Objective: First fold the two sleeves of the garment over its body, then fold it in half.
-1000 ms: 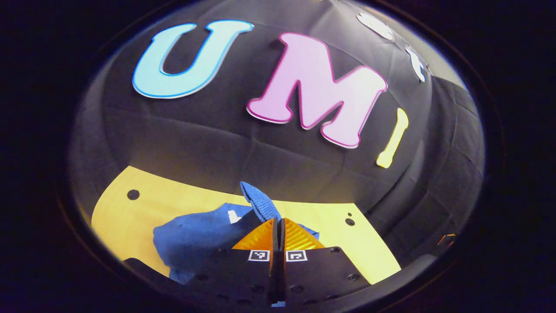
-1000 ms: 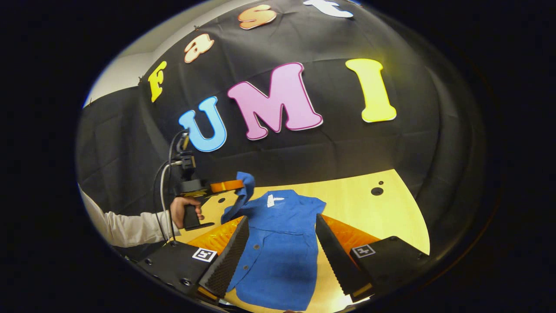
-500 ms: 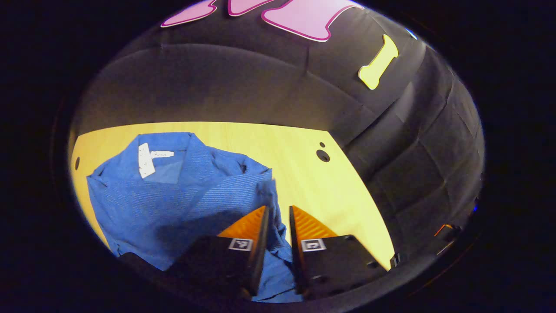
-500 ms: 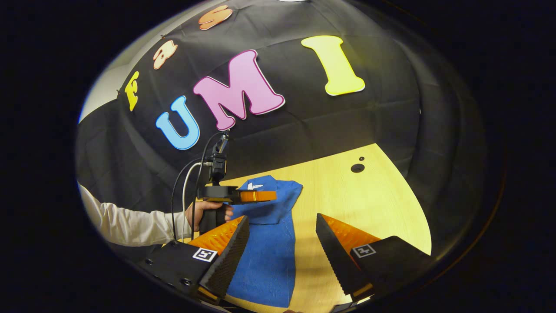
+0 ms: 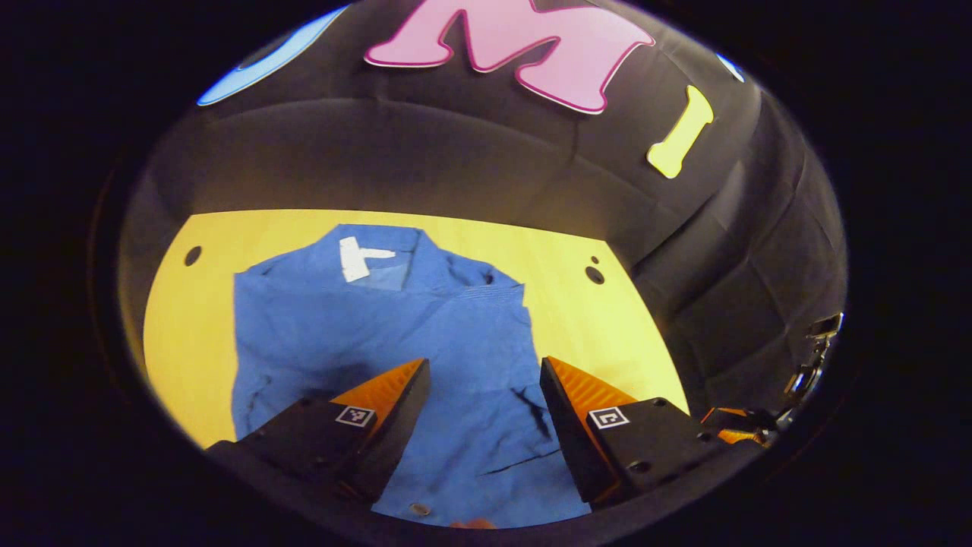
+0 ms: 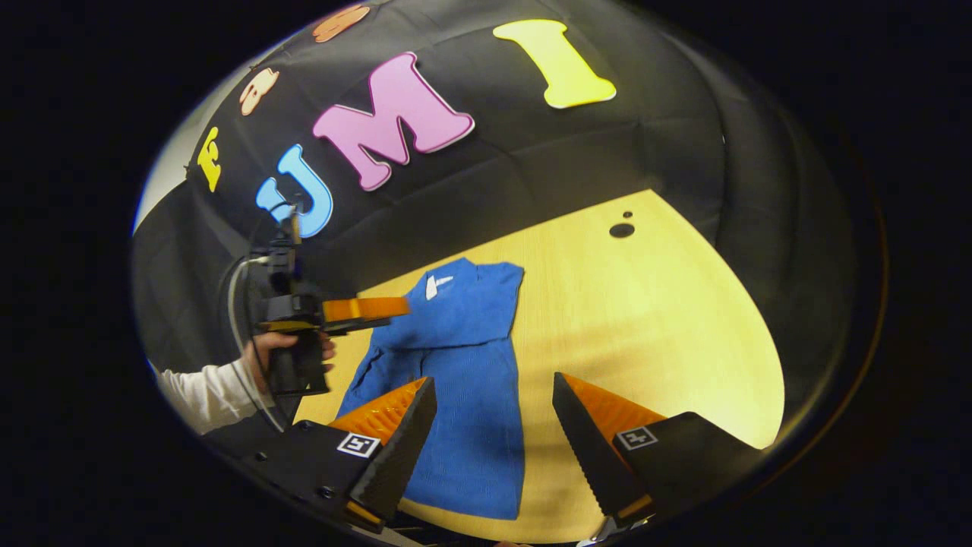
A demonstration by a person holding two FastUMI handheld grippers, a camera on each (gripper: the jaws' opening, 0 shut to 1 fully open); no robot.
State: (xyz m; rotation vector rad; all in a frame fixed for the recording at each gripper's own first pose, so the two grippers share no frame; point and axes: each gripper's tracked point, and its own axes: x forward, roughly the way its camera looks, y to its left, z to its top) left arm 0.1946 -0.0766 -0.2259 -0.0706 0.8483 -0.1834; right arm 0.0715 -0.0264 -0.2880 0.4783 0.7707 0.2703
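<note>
Left claw (image 5: 482, 372) wide open w/ nothing held, right claw (image 6: 493, 387) same, above blue shirt (image 6: 463, 365)

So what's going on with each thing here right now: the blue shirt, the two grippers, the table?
Blue shirt: lying flat on the table, collar at the far end, sleeves folded in over the body, not yet folded in half.
Left gripper: open, above the shirt, holding nothing.
Right gripper: open, above the shirt's right edge, holding nothing.
Table: bare wood to the right of the shirt.
</note>
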